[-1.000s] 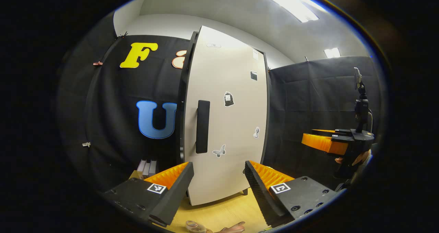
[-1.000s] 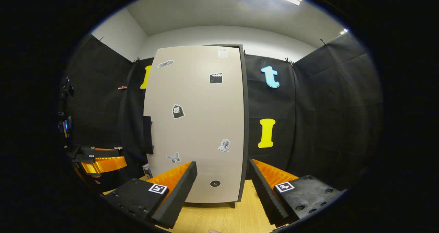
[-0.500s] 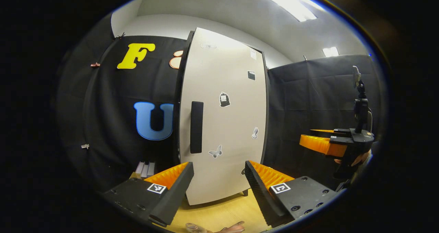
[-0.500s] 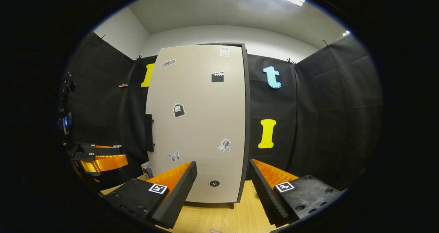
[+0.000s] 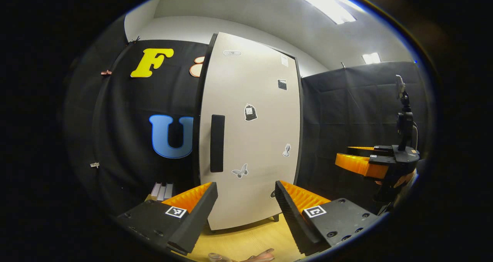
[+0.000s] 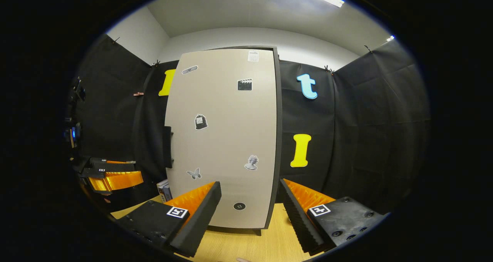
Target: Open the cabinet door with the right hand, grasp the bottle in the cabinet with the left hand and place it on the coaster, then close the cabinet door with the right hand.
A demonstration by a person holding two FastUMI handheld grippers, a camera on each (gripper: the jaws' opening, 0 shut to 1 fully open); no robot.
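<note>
The right hand-held gripper (image 6: 249, 200) hangs in front of the cabinet with its fingers spread wide and nothing between them, squared up to the lower part of the cabinet door (image 6: 223, 138). It is short of the panel, not touching it. I take that for a lining-up pose: the door looks shut or very nearly so, and opening it is this hand's job. The handle (image 6: 167, 146), a dark vertical bar, sits on the door's left edge, so the gripper would have to travel left and up to get around it.

The left hand-held gripper (image 5: 245, 202) is likewise wide open and empty, held low and back from the cabinet on the handle (image 5: 217, 143) side. That seems a sensible waiting spot, near where the gap should appear once the door (image 5: 250, 138) swings.

The bottle is presumably inside the cabinet behind the door; I cannot see it. The cabinet stands on the pale wooden desk (image 6: 265, 246). At the near edge of the desk something small and roundish (image 5: 215, 257) lies low down; it may be the coaster, but I can't tell.
</note>
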